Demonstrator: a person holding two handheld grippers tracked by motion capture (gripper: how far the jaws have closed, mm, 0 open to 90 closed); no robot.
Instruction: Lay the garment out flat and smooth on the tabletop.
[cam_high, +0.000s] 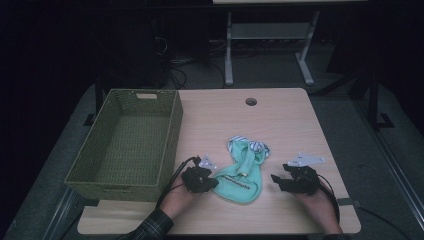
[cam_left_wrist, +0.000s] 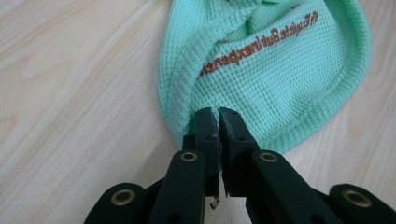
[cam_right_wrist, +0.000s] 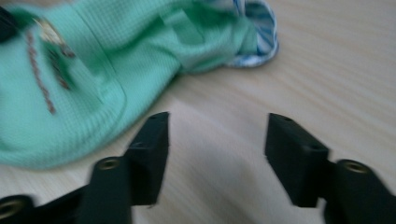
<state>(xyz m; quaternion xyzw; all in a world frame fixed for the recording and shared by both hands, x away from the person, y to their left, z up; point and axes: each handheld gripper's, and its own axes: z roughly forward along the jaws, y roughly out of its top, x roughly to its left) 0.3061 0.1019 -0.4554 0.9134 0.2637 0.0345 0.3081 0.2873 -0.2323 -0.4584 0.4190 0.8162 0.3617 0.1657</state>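
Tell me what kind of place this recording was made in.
Probably a lab or workshop set up for recording, not a home. A plain wooden table with a cable hole stands on a dark floor, another metal-legged bench sits behind it, and loose cables trail on the floor.

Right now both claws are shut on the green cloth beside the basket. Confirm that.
Not both. The left claw is shut on the green cloth, but the right gripper view shows the right claw open over bare table, beside the cloth. The basket is alongside.
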